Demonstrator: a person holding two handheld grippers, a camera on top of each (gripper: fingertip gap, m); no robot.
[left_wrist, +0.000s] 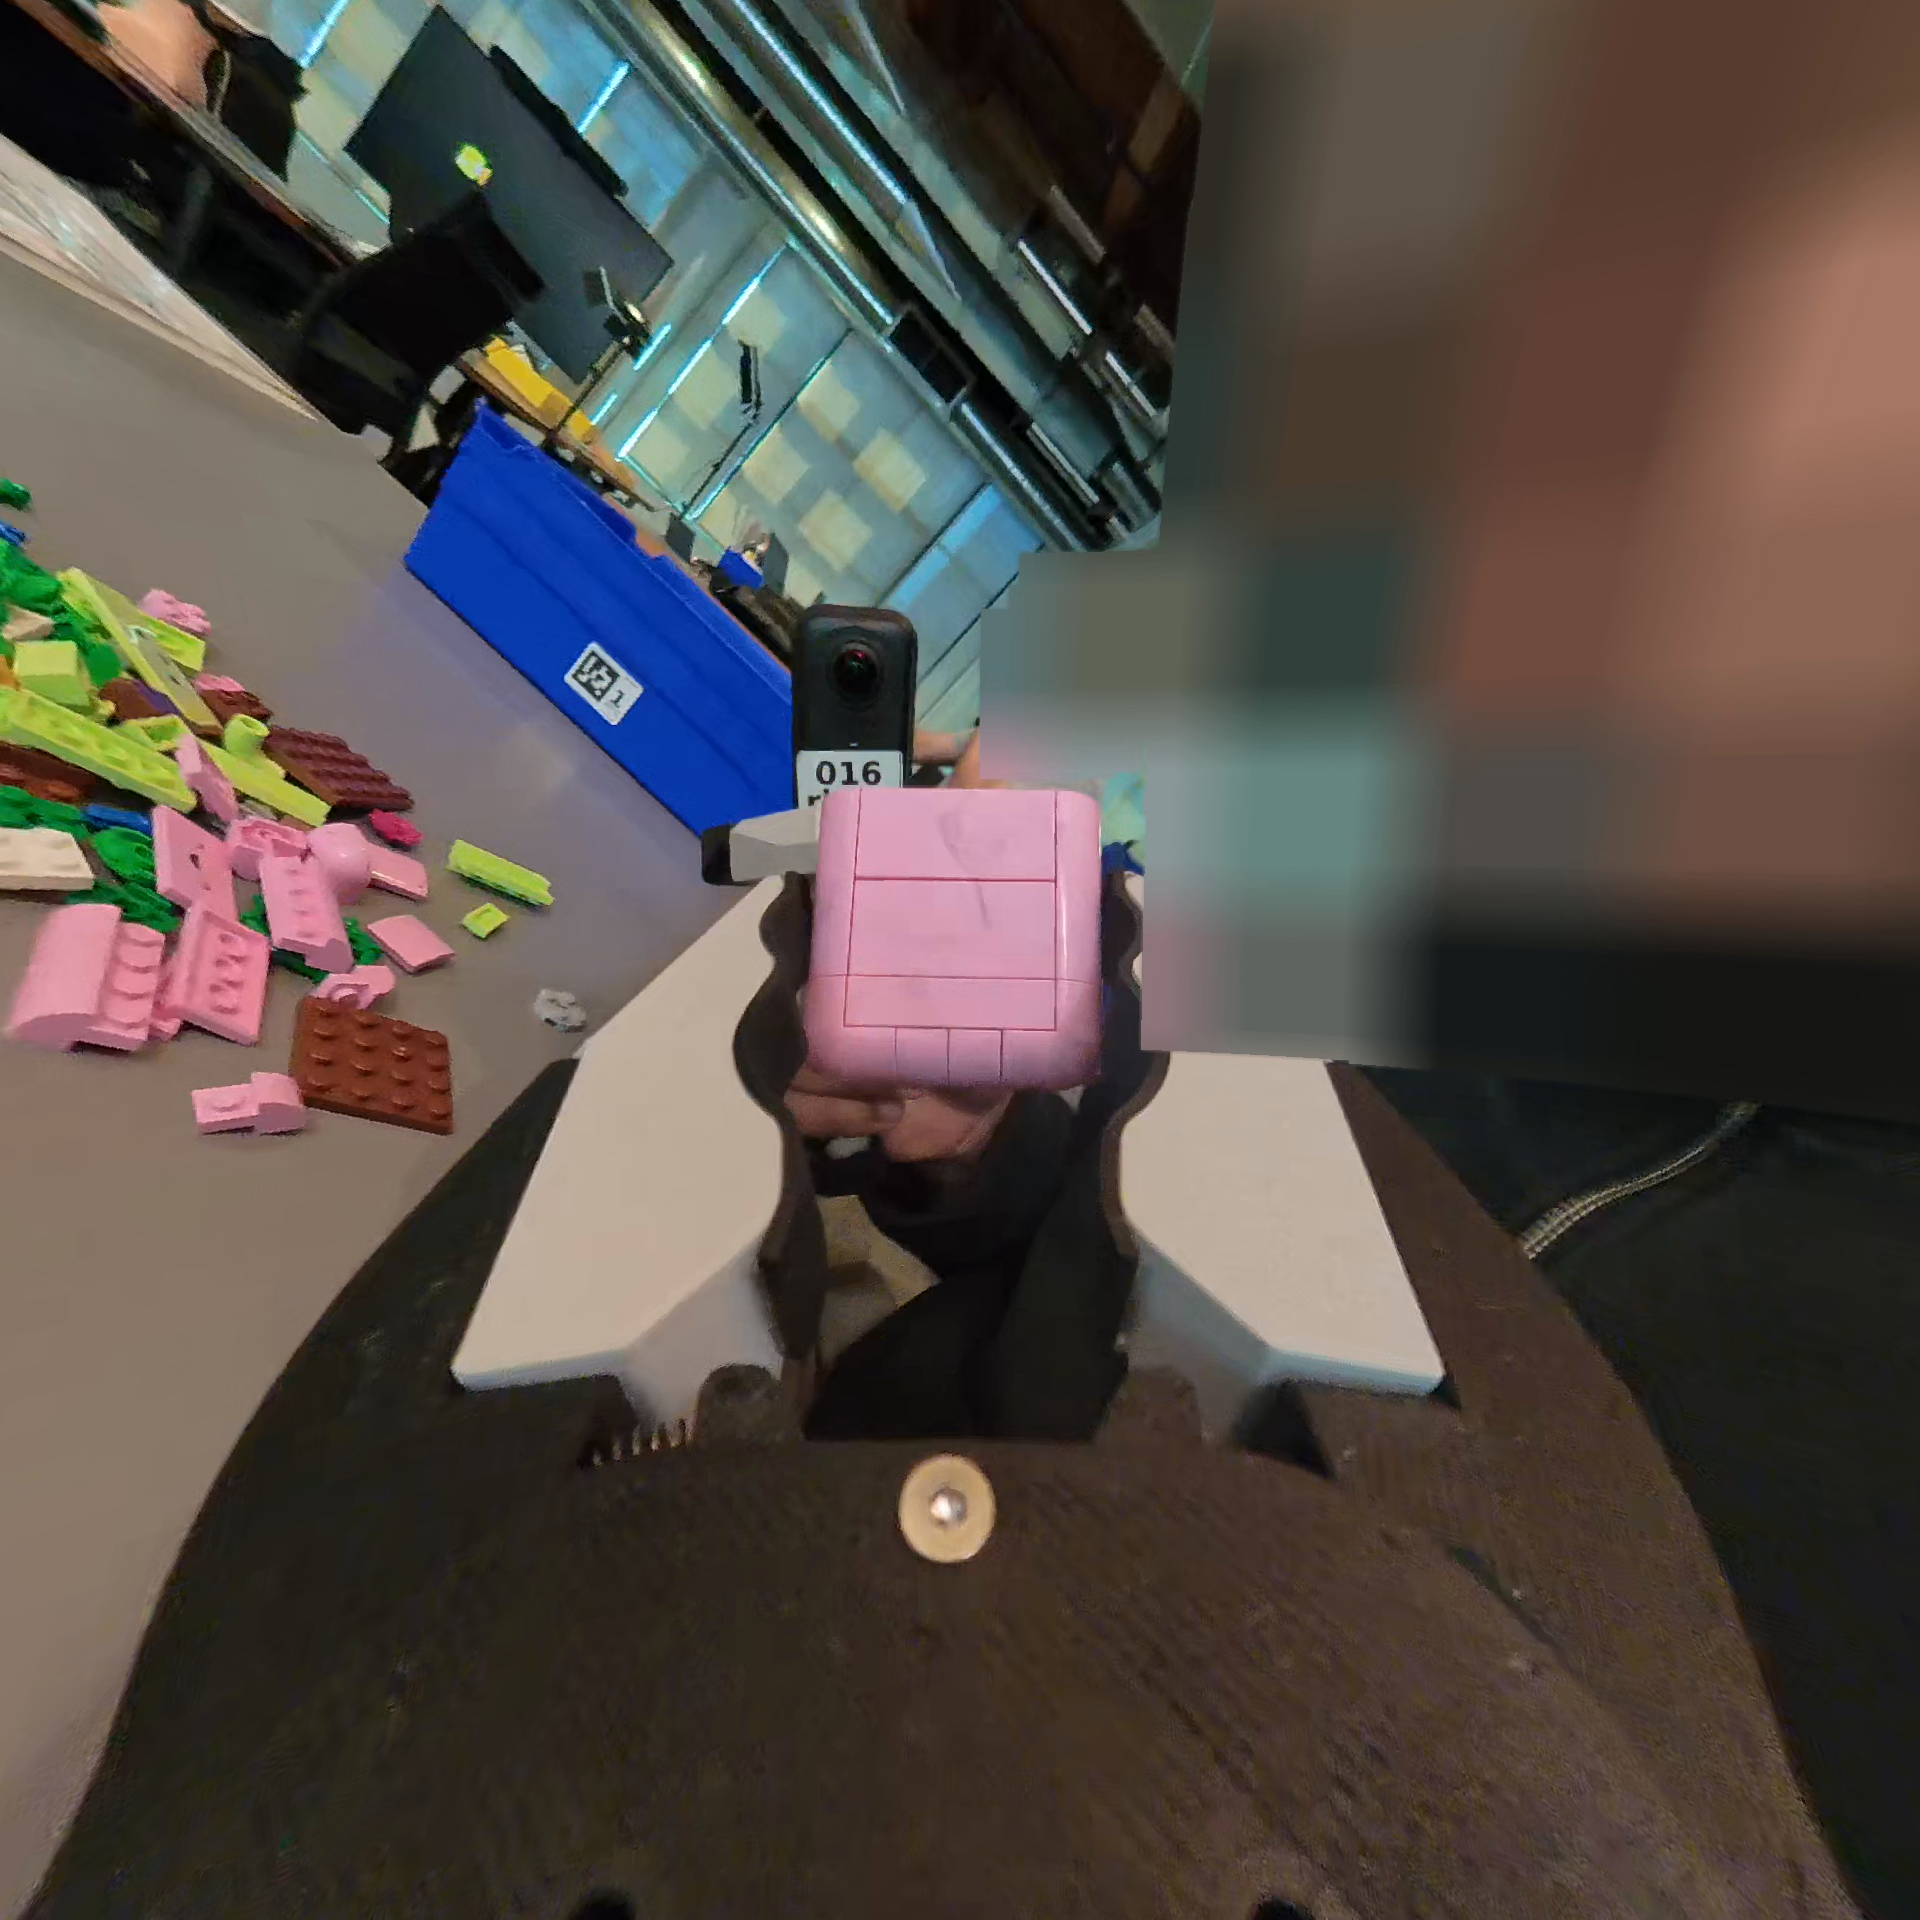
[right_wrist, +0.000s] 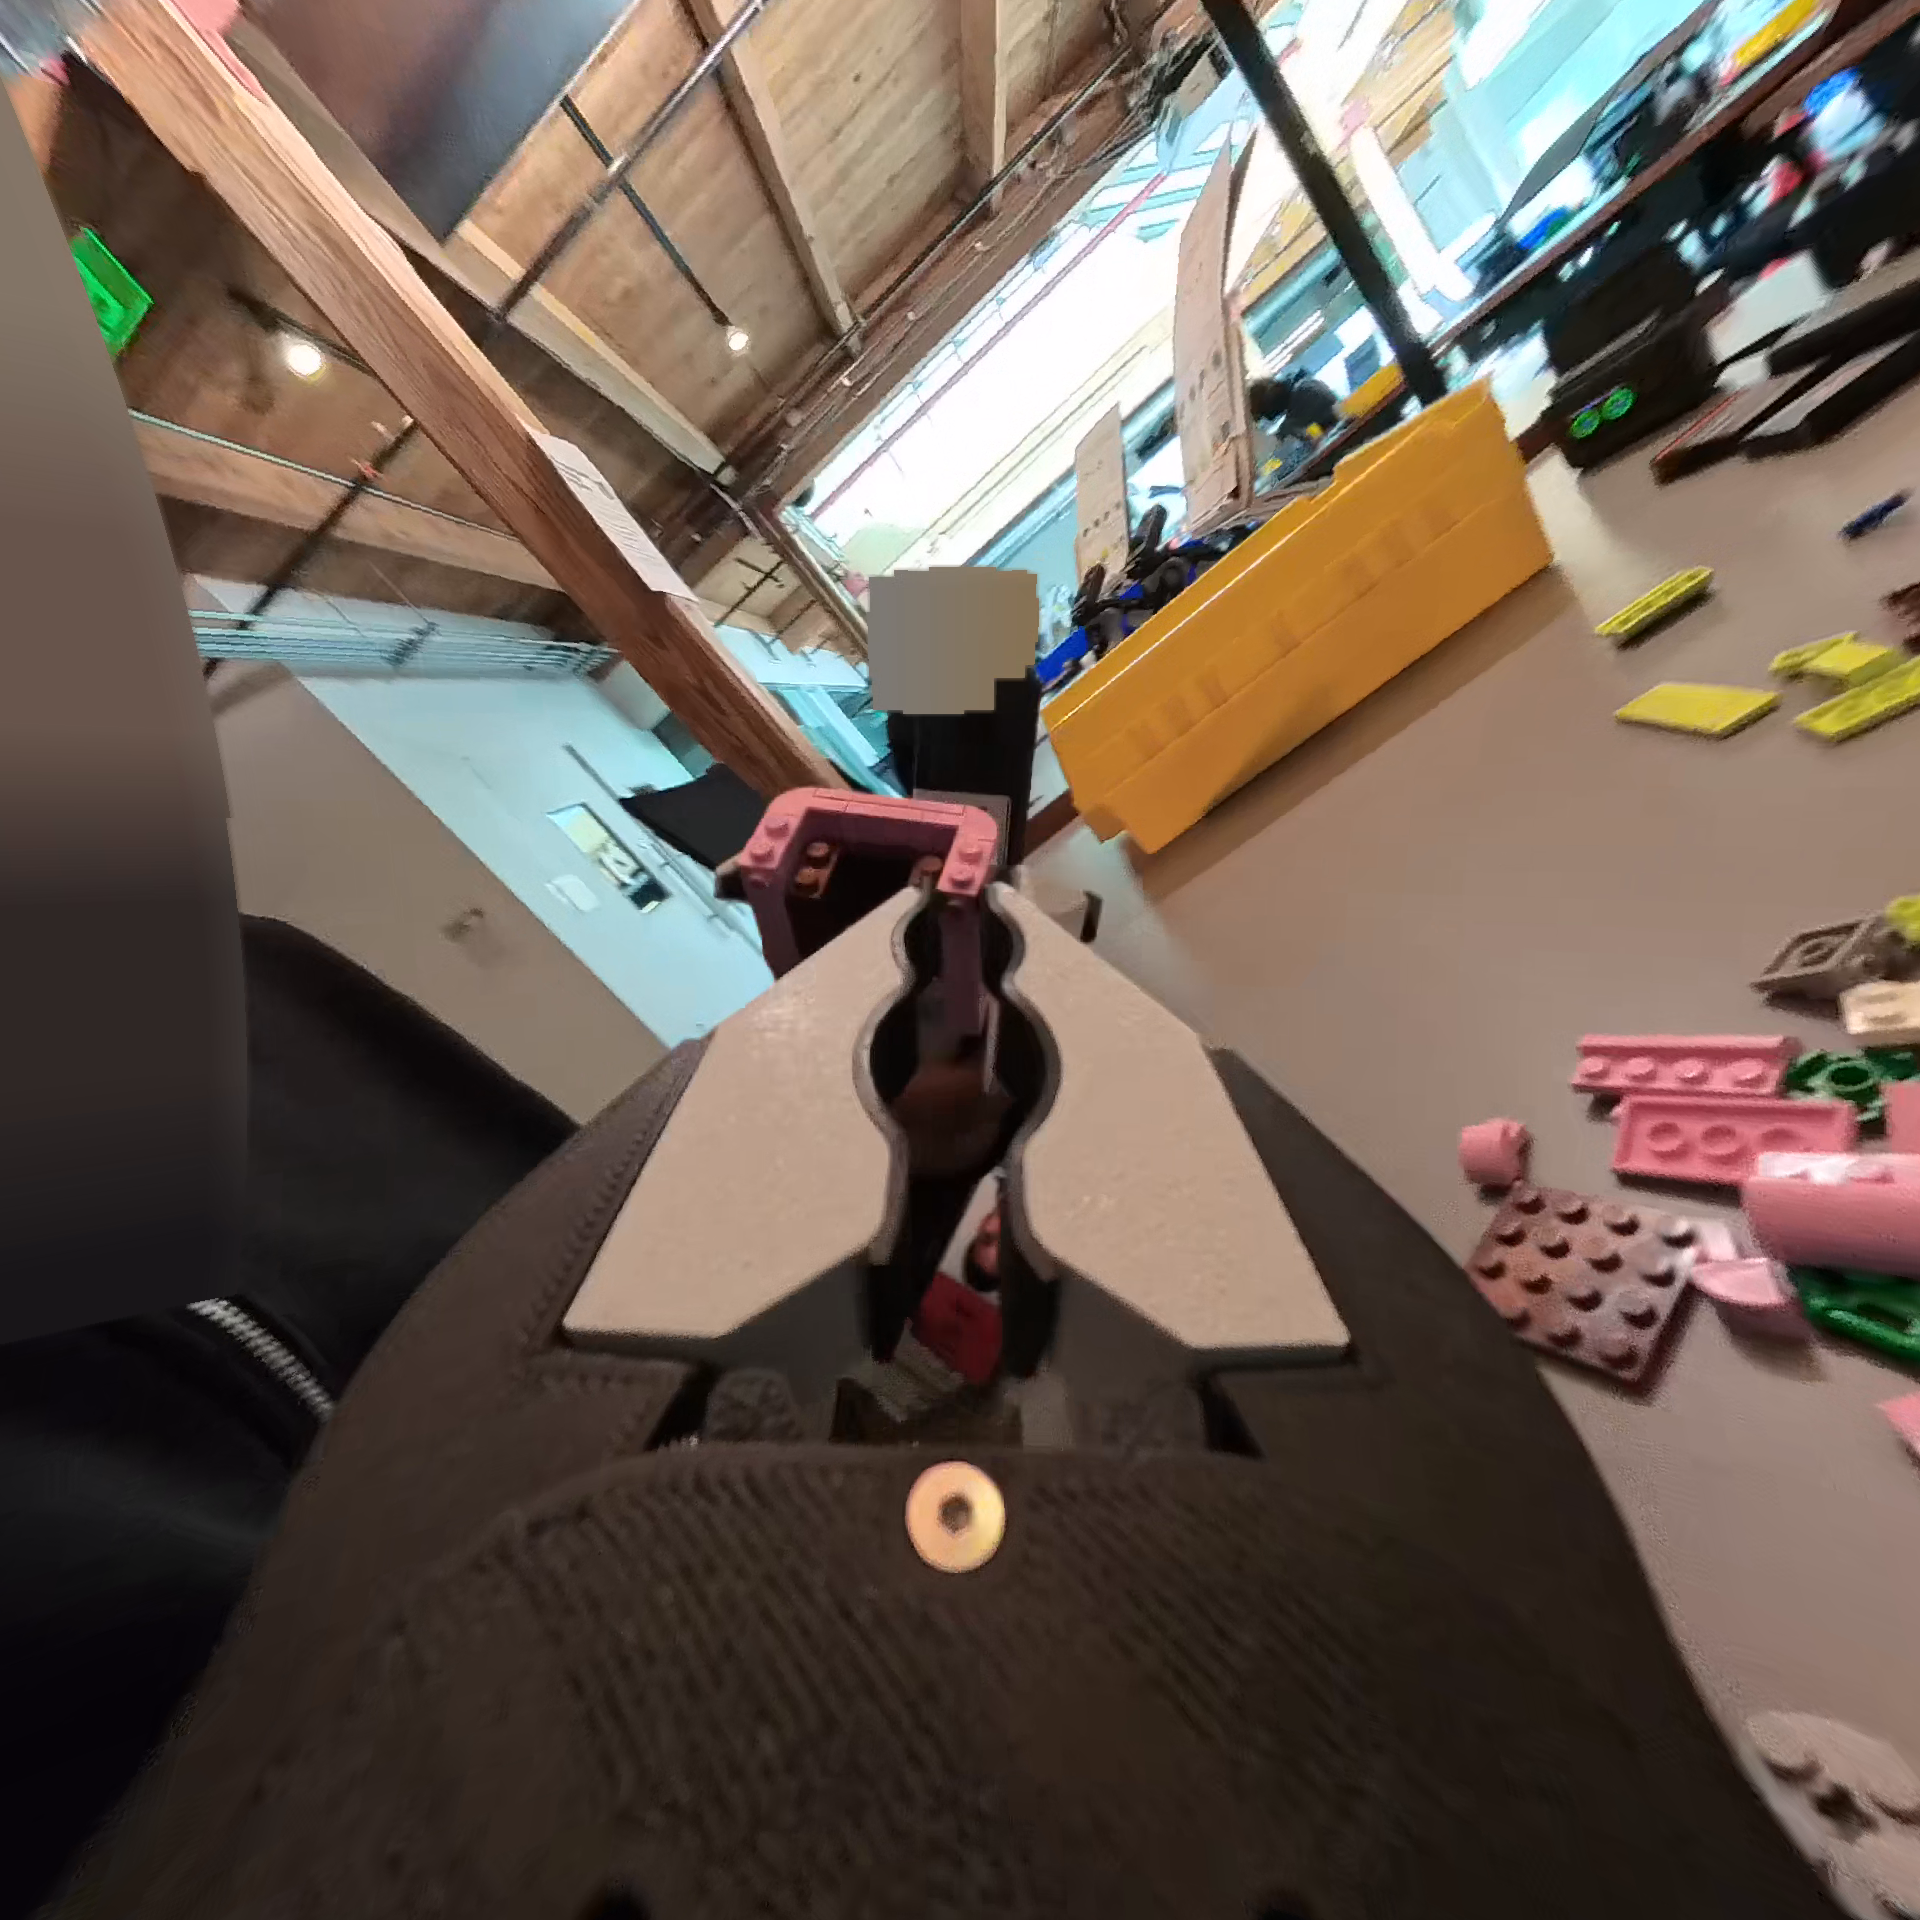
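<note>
My left gripper (left_wrist: 951, 904) is shut on a pink brick-built block (left_wrist: 951, 966) and holds it in the air above the grey table (left_wrist: 260, 1299). The block's smooth tiled face points at the camera. The other gripper's grey fingertip (left_wrist: 764, 844) and its black camera (left_wrist: 854, 675) show just behind the block. In the right wrist view my right gripper (right_wrist: 956, 899) is shut on one wall of the same pink block (right_wrist: 831, 826), seen from its hollow, studded side. The block is off the table (right_wrist: 1351, 935).
A pile of pink, lime, green and brown bricks (left_wrist: 156, 831) lies at the left, and a blue bin (left_wrist: 603, 634) stands behind it. In the right wrist view there are a yellow bin (right_wrist: 1299, 623) and loose bricks with a brown plate (right_wrist: 1579, 1278) at the right. A person in dark clothing is close by. The grippers are tip to tip, or close to it.
</note>
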